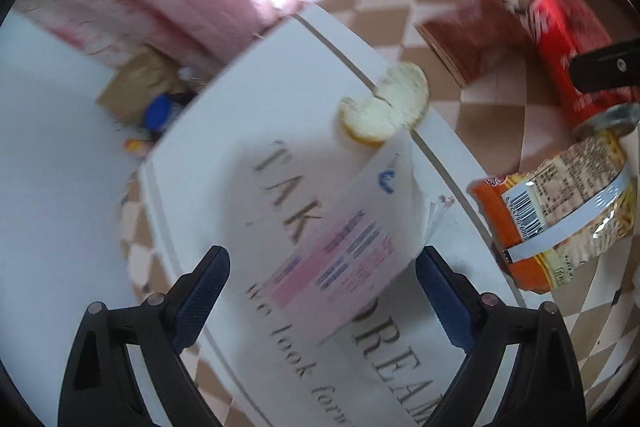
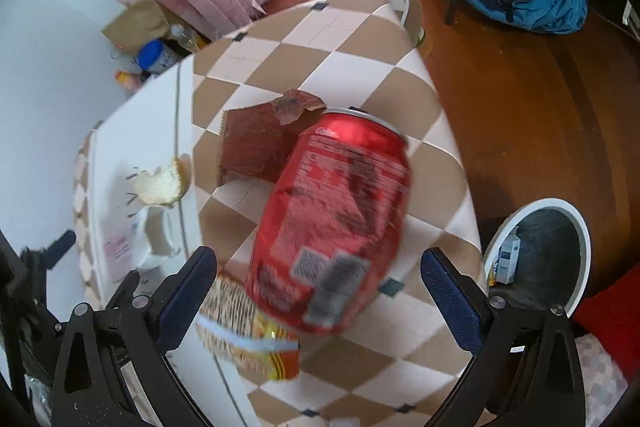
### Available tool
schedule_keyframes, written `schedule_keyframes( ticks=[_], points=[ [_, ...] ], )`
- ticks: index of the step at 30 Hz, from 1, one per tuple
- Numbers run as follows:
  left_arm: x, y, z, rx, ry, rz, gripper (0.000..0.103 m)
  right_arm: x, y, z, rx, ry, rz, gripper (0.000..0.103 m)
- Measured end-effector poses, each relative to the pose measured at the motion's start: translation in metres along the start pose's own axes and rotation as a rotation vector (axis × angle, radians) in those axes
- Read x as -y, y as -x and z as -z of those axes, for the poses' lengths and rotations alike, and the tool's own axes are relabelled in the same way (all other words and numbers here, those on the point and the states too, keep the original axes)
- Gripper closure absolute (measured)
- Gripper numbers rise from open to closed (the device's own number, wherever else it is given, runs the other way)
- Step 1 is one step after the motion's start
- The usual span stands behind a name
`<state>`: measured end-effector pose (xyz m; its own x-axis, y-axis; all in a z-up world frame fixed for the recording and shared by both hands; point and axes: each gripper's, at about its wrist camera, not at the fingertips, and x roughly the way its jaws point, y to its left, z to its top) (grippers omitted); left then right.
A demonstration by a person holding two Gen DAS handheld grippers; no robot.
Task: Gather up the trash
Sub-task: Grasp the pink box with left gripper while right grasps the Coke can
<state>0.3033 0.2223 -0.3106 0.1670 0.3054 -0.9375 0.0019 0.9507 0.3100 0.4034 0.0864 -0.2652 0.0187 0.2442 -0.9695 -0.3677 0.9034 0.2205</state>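
Left gripper (image 1: 322, 291) spread around a white wrapper (image 1: 360, 239); right gripper (image 2: 320, 297) spread around a red can (image 2: 332, 223) on the checkered table (image 2: 360, 67)

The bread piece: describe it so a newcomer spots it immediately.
Start at the checkered table and its white printed mat. At the mat's edge lies the bread piece, pale, round, bitten, the only food among a can and wrappers.
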Motion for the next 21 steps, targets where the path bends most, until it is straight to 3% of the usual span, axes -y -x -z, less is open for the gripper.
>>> schedule_keyframes(
  ticks=[2, 4, 7, 10, 11, 12, 15, 21],
  points=[
    [0.002, -0.005, -0.002, -0.006, -0.02, 0.035, 0.018, -0.003, -0.01, -0.003, -0.018, -0.003, 0.01, 0.0],
    [0.002, -0.006, -0.003, -0.006, -0.012, 0.071, 0.035, -0.005, -0.018, -0.006, -0.034, -0.006, 0.018, 0.0],
    [-0.003, -0.001, 0.0, 0.0, 0.05, 0.105, 0.046, -0.007, -0.026, -0.011, -0.035, -0.003, 0.031, 0.0],
    [-0.019, -0.003, 0.009, -0.067, 0.217, 0.121, 0.047, -0.009, -0.028, -0.012, -0.031, 0.011, 0.044, 0.007],
    [-0.026, -0.005, 0.012, -0.1, 0.293, 0.135, 0.047, -0.011, -0.028, -0.012, -0.025, 0.025, 0.052, 0.021],
    [-0.035, -0.004, 0.017, -0.108, 0.386, 0.173, 0.047, -0.011, -0.027, -0.011, -0.02, 0.036, 0.062, 0.021],
    [-0.047, -0.005, 0.026, -0.098, 0.506, 0.273, 0.047, -0.009, -0.023, -0.009, -0.013, 0.059, 0.079, 0.021],
    [-0.029, -0.013, 0.017, -0.074, 0.407, 0.227, 0.047, 0.007, -0.024, -0.01, -0.055, 0.016, 0.034, 0.021]
  ],
)
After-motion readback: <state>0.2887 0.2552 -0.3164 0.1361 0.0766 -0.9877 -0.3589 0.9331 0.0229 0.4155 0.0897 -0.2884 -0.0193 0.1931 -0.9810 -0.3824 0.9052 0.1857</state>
